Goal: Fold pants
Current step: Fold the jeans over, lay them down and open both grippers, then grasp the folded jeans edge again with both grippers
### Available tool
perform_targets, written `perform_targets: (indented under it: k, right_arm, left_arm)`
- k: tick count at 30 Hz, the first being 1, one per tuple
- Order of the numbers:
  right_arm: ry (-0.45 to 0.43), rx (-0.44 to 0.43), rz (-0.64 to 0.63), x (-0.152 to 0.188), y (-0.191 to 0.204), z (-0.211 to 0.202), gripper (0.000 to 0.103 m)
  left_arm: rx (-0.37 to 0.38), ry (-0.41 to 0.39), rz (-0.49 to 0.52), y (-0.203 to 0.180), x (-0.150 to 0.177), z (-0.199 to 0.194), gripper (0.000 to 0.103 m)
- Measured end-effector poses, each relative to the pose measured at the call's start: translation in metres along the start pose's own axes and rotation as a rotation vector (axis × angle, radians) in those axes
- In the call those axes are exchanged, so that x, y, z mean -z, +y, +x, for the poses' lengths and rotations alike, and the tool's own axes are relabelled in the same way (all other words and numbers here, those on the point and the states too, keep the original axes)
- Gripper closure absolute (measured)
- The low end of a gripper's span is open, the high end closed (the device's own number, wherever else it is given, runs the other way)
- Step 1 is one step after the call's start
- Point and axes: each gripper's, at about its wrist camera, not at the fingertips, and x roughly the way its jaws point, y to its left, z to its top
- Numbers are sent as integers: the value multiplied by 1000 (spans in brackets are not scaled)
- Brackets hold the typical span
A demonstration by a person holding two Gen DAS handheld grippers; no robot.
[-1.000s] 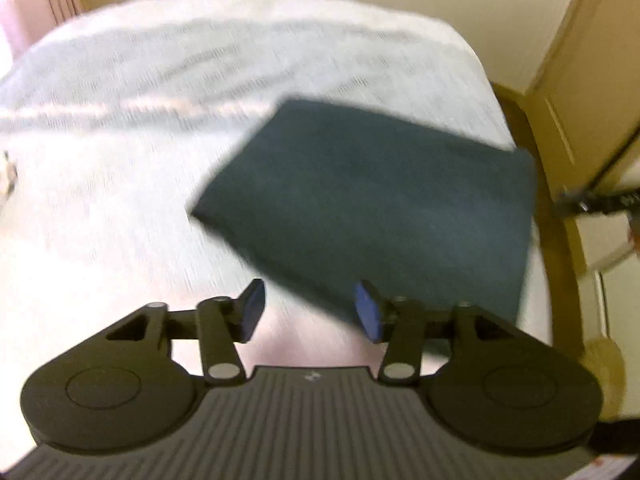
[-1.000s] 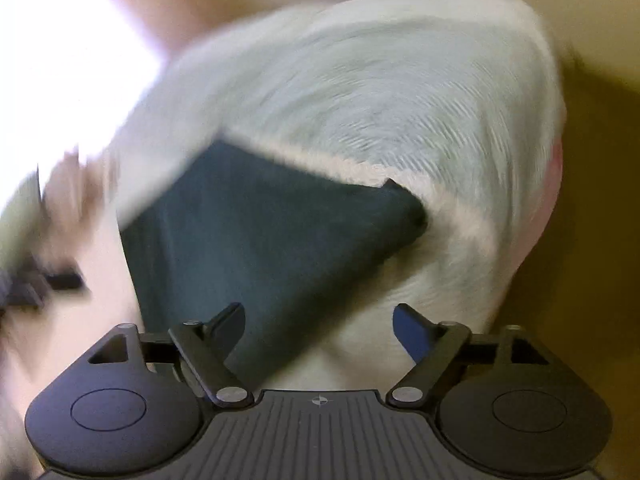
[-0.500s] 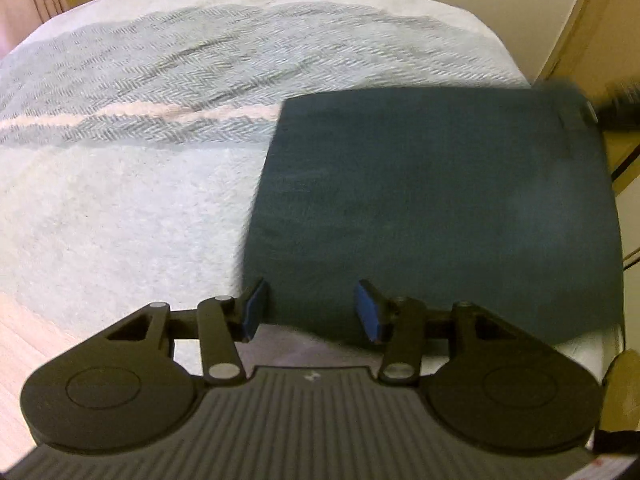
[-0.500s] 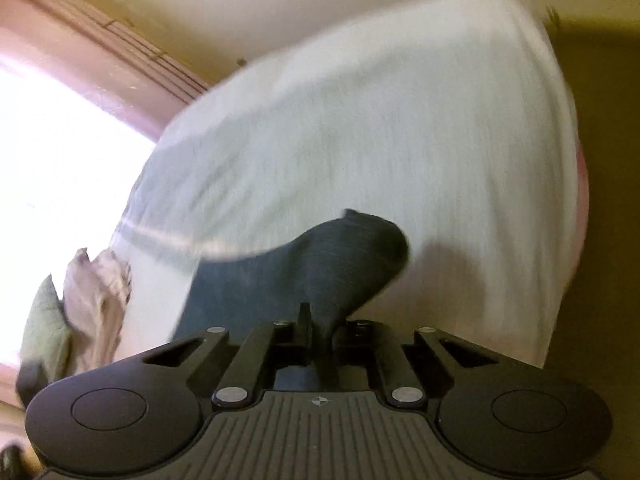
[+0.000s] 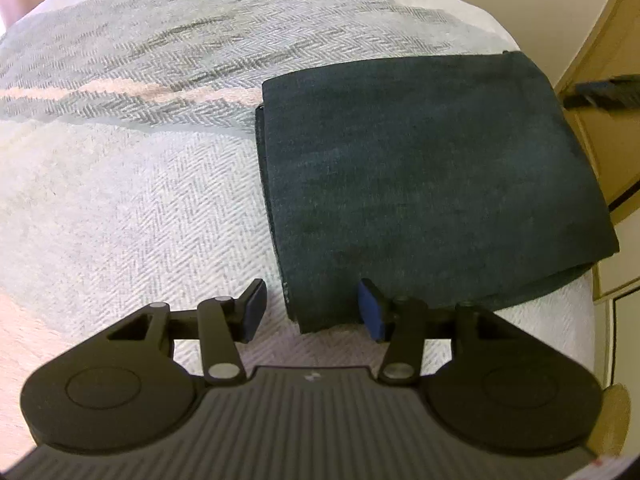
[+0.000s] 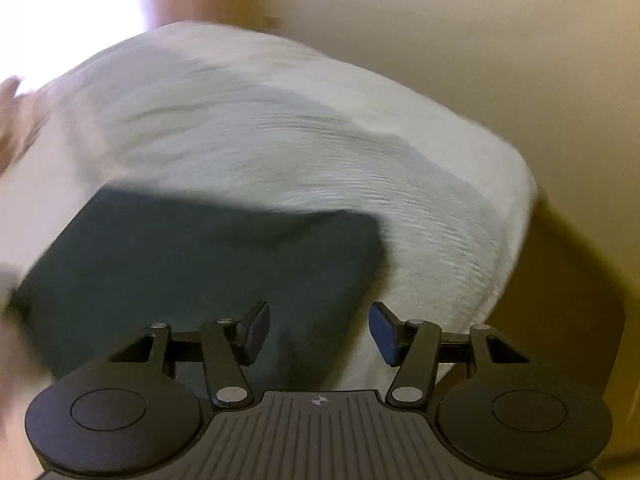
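Note:
The dark teal pants [image 5: 424, 176] lie folded into a flat rectangle on the bed, in the right half of the left wrist view. My left gripper [image 5: 312, 310] is open, its fingers straddling the near left corner of the fold without pinching it. In the blurred right wrist view the same folded pants [image 6: 192, 264] fill the lower left. My right gripper [image 6: 318, 332] is open above their near right edge, with nothing held. The right gripper's tip [image 5: 600, 90] shows blurred at the far right of the left wrist view.
A grey and white herringbone blanket [image 5: 140, 168] with a pale pink stripe covers the bed. The bed's right edge [image 6: 516, 240] drops to a yellowish floor. Beige wall and a wooden door frame [image 5: 600, 32] stand behind. A bright window [image 6: 68, 12] is at the far left.
My right gripper was shut on a corner of the pants half a second ago and is now open, the fold lying flat. The left gripper stayed open and shifted towards the pants' left corner.

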Motion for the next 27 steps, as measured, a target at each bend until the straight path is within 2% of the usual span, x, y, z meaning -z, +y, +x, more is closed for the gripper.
perform_targets:
  k: [3,5,10,14,18,19,20,21,24,26,27]
  right_arm:
    - [-33,-105,-185,34,52,-28,44]
    - [-29,-128,-329,54,83,-33,42]
    - [-5,-110,-596,91,130,-25,40]
    - [20,-44,-743,113,145,-3,39]
    - [23,12,-869,124,151,17,39]
    - [16,27,-899,126,151,21,39]
    - [12,39,-924,130,151,22,39]
    - [13,47,-946,131,150,26,39]
    - [18,44,-983,128,145,31,40]
    - [19,44,-1003,126,143,37,41]
    - [23,39,-1004,124,142,39,51]
  left_arm:
    - [-3,0,11,-2,0,-3,59]
    - [-4,0,25,-5,1,-5,59]
    - [-2,-9,59,-13,6,-9,59]
    - [-5,-27,80,-19,12,-14,58]
    - [-27,-63,147,-30,17,-26,55]
    - [-41,-80,186,-35,18,-30,54]
    - [-61,-102,243,-40,20,-34,48]
    - [-81,-130,317,-48,22,-38,38]
    - [-121,-195,547,-75,35,-42,24]
    - [-145,-207,722,-94,48,-34,23]
    - [-159,-204,805,-103,54,-28,23]
